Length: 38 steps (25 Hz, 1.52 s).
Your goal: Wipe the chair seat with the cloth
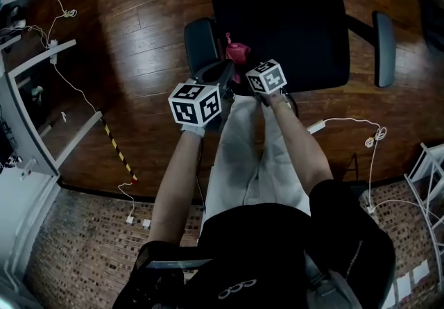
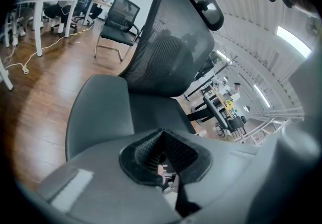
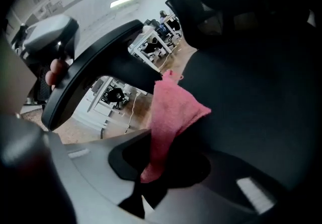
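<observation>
From my remote station I read no words or numbers: only square coded markers on the left cube [image 1: 195, 103] and right cube [image 1: 267, 77]; the shirt [image 1: 277, 245] logo is illegible

- Head view: looks steeply down from over the person's lap, fairly far off, onto the black padded chair seat [image 1: 291, 23] at upper centre and the dark wooden plank floor [image 1: 125, 37] around it.
- Left gripper view: sits low and close behind the left gripper [image 2: 161, 131], facing up across that seat toward the black mesh backrest [image 2: 166, 52].
- Right gripper view: rides close behind the right gripper [image 3: 151, 165], rolled sideways, facing the pink terry cloth [image 3: 171, 112] at centre.
- Shares the seat across all three; shares the cloth between head and right gripper views.
</observation>
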{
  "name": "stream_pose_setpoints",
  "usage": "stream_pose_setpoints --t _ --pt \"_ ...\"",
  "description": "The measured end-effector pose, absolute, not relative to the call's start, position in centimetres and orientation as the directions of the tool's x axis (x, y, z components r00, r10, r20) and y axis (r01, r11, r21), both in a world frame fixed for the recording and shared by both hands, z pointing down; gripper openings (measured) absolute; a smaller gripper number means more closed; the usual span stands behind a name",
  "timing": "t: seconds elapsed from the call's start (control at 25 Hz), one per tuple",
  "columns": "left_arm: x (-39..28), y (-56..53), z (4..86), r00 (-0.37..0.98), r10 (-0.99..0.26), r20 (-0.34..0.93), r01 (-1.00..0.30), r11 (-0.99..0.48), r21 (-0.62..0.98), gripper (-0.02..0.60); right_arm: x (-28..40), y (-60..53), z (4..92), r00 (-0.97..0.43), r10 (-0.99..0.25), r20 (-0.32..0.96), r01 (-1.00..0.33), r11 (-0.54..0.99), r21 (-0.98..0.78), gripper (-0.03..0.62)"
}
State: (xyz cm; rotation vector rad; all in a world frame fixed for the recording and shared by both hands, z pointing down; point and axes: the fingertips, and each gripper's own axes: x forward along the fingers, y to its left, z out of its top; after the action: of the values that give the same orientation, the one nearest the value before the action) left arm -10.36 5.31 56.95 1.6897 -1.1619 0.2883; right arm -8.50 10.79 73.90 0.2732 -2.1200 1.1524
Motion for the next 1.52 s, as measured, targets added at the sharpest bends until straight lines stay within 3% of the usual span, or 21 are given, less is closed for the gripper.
stream_pose_setpoints --t 0.32,0.68,0.92,1.08,1.2,1.52 --pt "-10.8 5.3 57.2 0.496 -0.542 0.678 -0.805 0.005 0.593 -0.006 6.9 4.6 76.7 -0.548 -0.003 0.836 -0.711 0.528 -0.464 0.074" --pt "-11.2 5.3 57.4 0.475 -0.533 0.701 -0.820 0.022 0.572 -0.006 23.3 -0.8 75.9 -0.334 -0.152 0.930 -0.854 0.467 -0.230 0.072" --pt "-10.9 5.2 57.5 0.457 -0.538 0.708 -0.836 0.012 0.549 -0.006 30.3 -2.4 74.2 -0.102 -0.253 0.962 -0.906 0.423 0.015 0.074" --pt "-10.8 5.1 57.5 0.460 -0.540 0.704 -0.835 0.006 0.551 -0.006 34.3 -2.3 73.3 0.144 -0.329 0.933 -0.882 0.386 0.272 0.073" --pt "-10.8 5.1 57.4 0.460 -0.548 0.699 -0.836 -0.001 0.549 -0.006 33.6 -1.2 73.6 0.198 -0.335 0.921 -0.867 0.378 0.325 0.072" --pt "-10.8 5.1 57.1 0.482 -0.557 0.676 -0.824 -0.026 0.566 -0.006 18.2 4.8 76.8 -0.043 -0.230 0.972 -0.830 0.550 0.093 0.072"
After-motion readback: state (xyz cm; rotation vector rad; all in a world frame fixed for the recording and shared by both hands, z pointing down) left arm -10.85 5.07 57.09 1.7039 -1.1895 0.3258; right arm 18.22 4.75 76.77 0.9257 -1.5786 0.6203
